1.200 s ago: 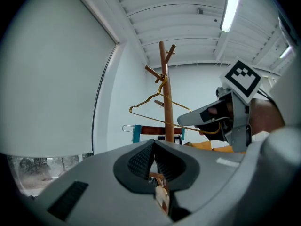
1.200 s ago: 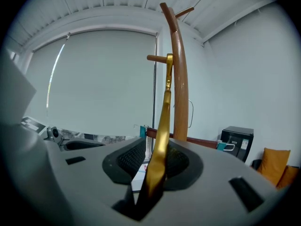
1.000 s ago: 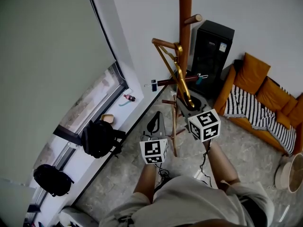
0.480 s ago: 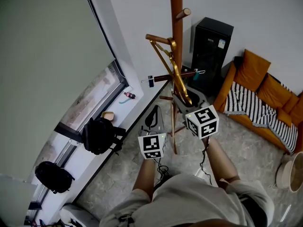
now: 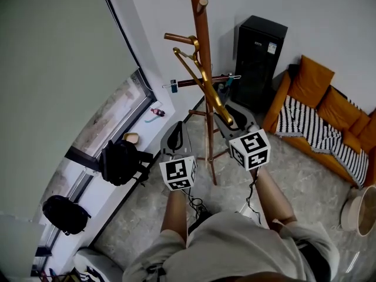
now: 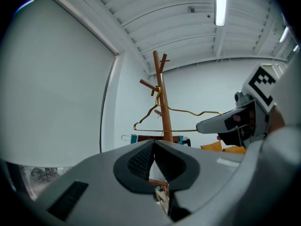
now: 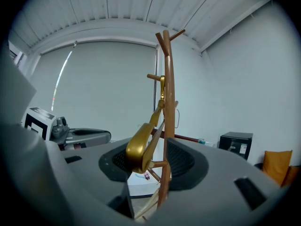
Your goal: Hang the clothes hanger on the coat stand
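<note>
The right gripper, its jaws just opened wide, frames the rounded lower tip of a gold hanger without pinching it. The left gripper, held beside it, has its ribbed black pads closed tip to tip on nothing. The hanger hangs by its hook from a short peg high on the coat stand. In the head view its long axis slants from the peg down to the right gripper, close along the pole. The hanger is shiny metal, thin in the frame and thicker at the shoulder end. The stand is turned reddish-brown wood, a slim round pole with stubby angled pegs.
</note>
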A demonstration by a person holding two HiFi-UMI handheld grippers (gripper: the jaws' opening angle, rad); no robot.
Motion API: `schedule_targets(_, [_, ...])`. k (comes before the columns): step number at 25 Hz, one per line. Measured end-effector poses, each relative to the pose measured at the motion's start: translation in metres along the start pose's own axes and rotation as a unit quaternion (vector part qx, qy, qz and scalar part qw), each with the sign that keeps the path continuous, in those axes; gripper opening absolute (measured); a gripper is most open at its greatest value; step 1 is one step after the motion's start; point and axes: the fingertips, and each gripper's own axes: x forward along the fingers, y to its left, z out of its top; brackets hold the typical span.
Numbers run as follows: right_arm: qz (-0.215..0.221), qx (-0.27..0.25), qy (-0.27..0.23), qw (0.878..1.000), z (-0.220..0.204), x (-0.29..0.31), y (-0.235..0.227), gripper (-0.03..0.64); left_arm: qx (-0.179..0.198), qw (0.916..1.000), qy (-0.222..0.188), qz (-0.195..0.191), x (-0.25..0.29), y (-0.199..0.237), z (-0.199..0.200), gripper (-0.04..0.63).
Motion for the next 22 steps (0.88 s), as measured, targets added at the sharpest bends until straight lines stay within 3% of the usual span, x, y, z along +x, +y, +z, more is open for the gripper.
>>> schedule_targets(10, [0.003,0.009,-0.009,1.0,-0.011,-0.041,-0.009,0.16,0.005,0.9997,0.004,0.022,-0.016,-0.008,0.005,0.009])
schedule_targets(22, [-0.024,0.03,-0.019,0.999,-0.041,-0.123,-0.063,0.158,0.009,0.9982,0.014,0.058,-0.048,-0.049,-0.002,0.009])
